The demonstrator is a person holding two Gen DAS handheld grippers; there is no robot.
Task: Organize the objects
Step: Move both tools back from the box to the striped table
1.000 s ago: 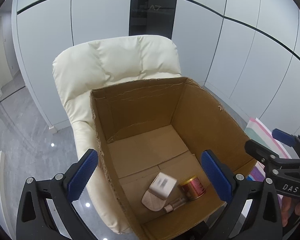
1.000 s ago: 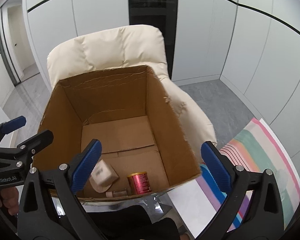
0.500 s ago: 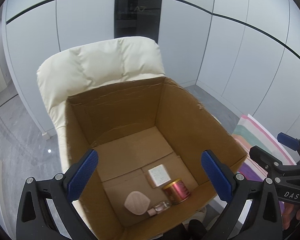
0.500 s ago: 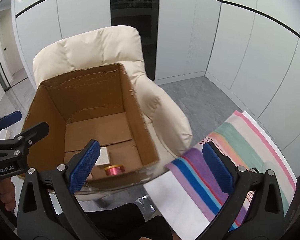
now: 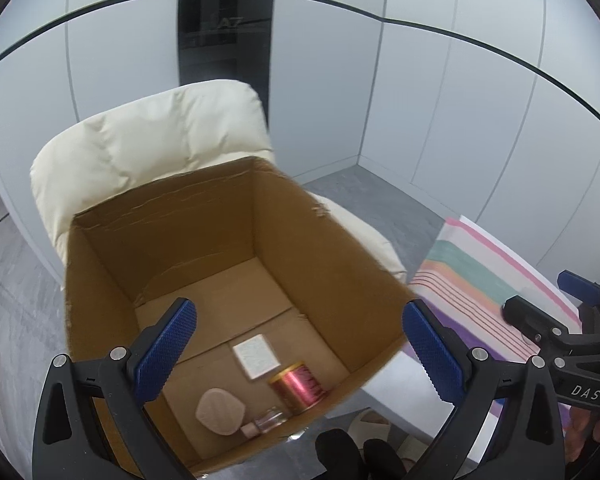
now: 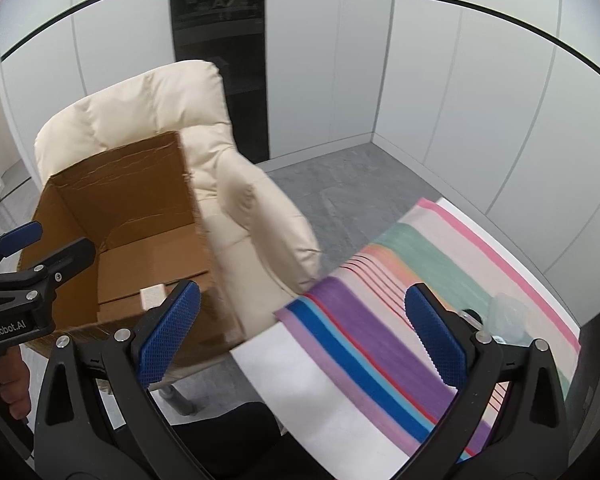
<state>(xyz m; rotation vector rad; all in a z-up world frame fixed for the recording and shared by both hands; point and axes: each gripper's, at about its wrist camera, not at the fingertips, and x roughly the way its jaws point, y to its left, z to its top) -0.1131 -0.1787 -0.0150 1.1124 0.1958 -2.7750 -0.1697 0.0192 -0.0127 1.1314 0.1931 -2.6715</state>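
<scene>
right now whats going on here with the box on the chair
A person holds a pair of tongs in each hand; both the left tongs and right tongs are open and empty. The cardboard box on the cream chair already holds a red can, a white packet and a beige pad. The right tongs point toward the striped cloth.

Left wrist view peers steeply down into the open cardboard box (image 5: 236, 264) from close above its near rim. Right wrist view sits further right, angled down over the striped tabletop (image 6: 400, 320). Both catch the box, the cream armchair (image 6: 148, 112) and the tabletop.
</scene>
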